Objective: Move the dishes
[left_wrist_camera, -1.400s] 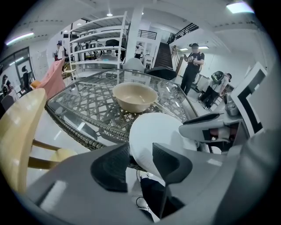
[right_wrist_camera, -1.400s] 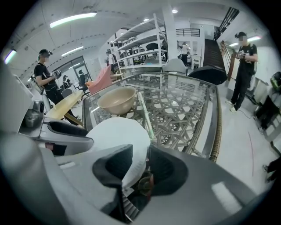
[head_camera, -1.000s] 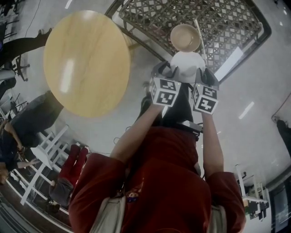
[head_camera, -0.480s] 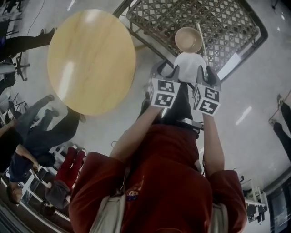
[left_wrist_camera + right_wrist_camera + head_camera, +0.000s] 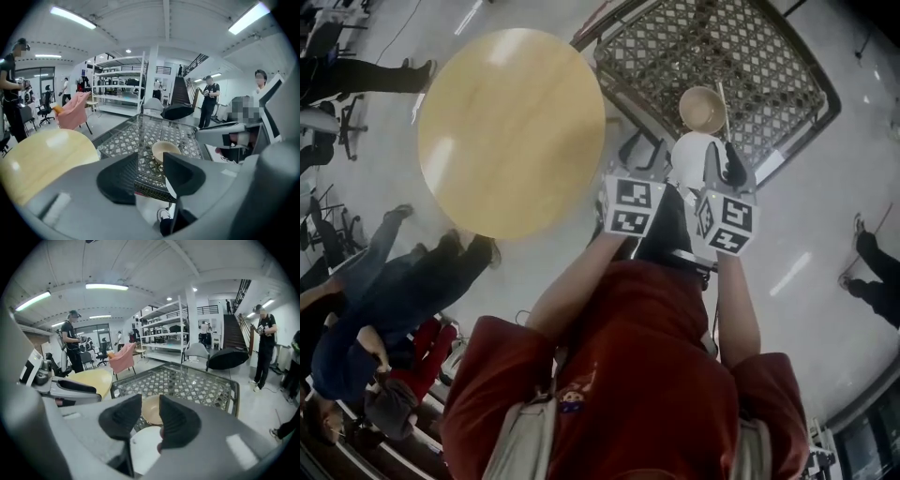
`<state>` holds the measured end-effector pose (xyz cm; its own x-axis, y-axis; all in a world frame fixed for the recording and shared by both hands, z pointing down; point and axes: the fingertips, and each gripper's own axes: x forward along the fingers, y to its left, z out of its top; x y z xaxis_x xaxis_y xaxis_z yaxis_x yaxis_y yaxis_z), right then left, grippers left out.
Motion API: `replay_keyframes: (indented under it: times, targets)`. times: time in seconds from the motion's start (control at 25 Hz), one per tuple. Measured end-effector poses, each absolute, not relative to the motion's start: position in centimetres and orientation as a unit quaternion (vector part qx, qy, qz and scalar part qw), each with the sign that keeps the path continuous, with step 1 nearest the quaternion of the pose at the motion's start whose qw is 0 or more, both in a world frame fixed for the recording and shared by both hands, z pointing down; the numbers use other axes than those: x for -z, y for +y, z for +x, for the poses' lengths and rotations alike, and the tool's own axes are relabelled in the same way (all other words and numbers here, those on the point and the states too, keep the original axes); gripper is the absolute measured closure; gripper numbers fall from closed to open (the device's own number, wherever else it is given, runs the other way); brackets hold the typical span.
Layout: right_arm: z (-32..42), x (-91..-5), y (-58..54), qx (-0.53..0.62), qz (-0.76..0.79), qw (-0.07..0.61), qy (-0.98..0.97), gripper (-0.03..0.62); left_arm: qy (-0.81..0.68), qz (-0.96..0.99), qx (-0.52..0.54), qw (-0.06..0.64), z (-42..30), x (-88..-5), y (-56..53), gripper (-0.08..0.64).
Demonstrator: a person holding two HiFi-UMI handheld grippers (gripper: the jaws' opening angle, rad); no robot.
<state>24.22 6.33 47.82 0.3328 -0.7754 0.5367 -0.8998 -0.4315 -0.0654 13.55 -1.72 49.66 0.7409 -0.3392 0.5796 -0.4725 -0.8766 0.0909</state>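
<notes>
The plate [image 5: 692, 155] hung in the air at the near edge of the lattice desk [image 5: 750, 56], its rim pinched in the right tongs [image 5: 150, 405], jaws nearly together. The left tongs [image 5: 151, 161] stood apart, holding nothing (the plate's edge showed just beside one jaw). A bowl [image 5: 701, 108] sat on the lattice desk, and a round desk [image 5: 511, 131] stood to the left.

This is looking like an open lab hall: people are standing around the white shelving rack [image 5: 119, 86], and a staircase [image 5: 179, 91] is rising beside it.
</notes>
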Motion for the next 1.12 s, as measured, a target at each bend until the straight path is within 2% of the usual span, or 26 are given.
replay_keyframes:
  times: [0.44,0.68,1.12]
  targets:
    - [17.7,-40.1,1.8,-0.166,0.776,0.102,-0.601,0.474,-0.317,0.926,-0.189,0.077,5.4,-42.1,-5.3,0.43]
    - [12.1,-36.0,-2.1,-0.11,0.729,0.091,-0.67,0.474,-0.387,0.909,-0.144,0.065,-0.6,-38.7,-7.7,0.452]
    - [0.2,-31.0,-6.9,-0.036,0.633,0.058,-0.771,0.48,-0.494,0.865,-0.081,0.042,-12.2,-34.8,-9.4,0.541]
